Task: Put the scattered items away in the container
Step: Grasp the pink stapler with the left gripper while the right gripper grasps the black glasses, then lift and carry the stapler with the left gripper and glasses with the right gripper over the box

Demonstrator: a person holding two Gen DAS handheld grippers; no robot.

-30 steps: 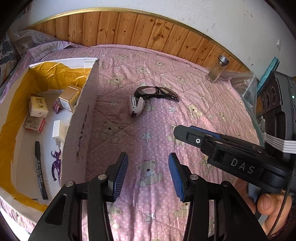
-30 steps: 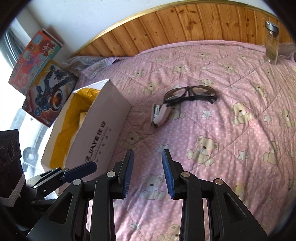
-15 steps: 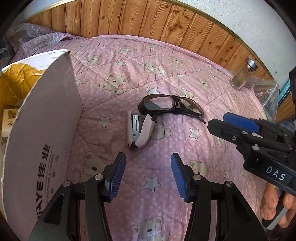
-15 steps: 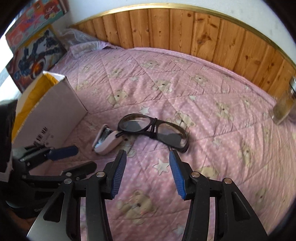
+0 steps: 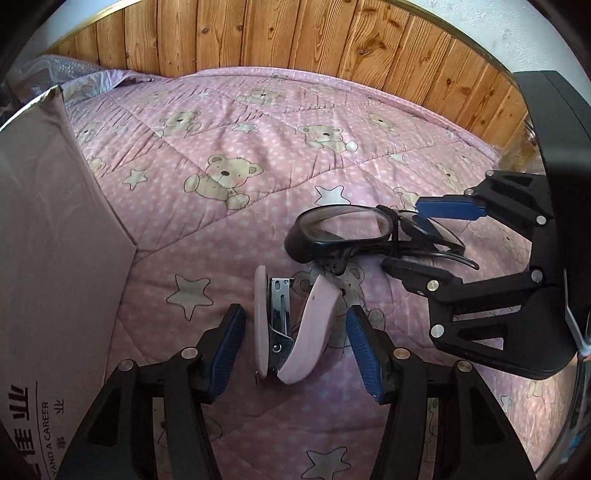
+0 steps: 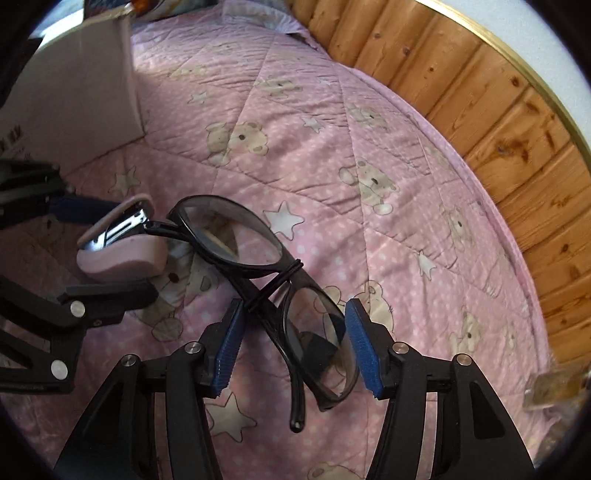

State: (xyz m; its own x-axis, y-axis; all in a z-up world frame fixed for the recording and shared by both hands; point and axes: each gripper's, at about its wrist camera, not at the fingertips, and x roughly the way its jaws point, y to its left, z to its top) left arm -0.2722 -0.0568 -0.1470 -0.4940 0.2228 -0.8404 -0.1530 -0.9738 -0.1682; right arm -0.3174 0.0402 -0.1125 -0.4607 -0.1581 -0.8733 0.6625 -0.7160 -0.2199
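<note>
A pink stapler (image 5: 295, 325) lies on its side on the pink bear-print quilt (image 5: 240, 155), its hinge end between the blue pads of my open left gripper (image 5: 295, 343). Just beyond it lie black glasses (image 5: 354, 232). In the right wrist view my open right gripper (image 6: 291, 343) straddles the nearer lens of the glasses (image 6: 266, 273), pads not touching the frame. The stapler (image 6: 122, 243) shows at left there, flanked by the left gripper's fingers (image 6: 107, 295). The cardboard box (image 5: 55, 258) stands at the left; its inside is hidden.
A wooden headboard (image 5: 332, 48) runs along the far edge of the bed. A glass jar (image 6: 550, 387) sits blurred at the lower right of the right wrist view. A colourful toy box (image 6: 110, 5) peeks beyond the cardboard box (image 6: 74, 92).
Both grippers have moved forward and down. The left one now brackets the stapler and the right one brackets the glasses. The box has slid to the left edge of the views.
</note>
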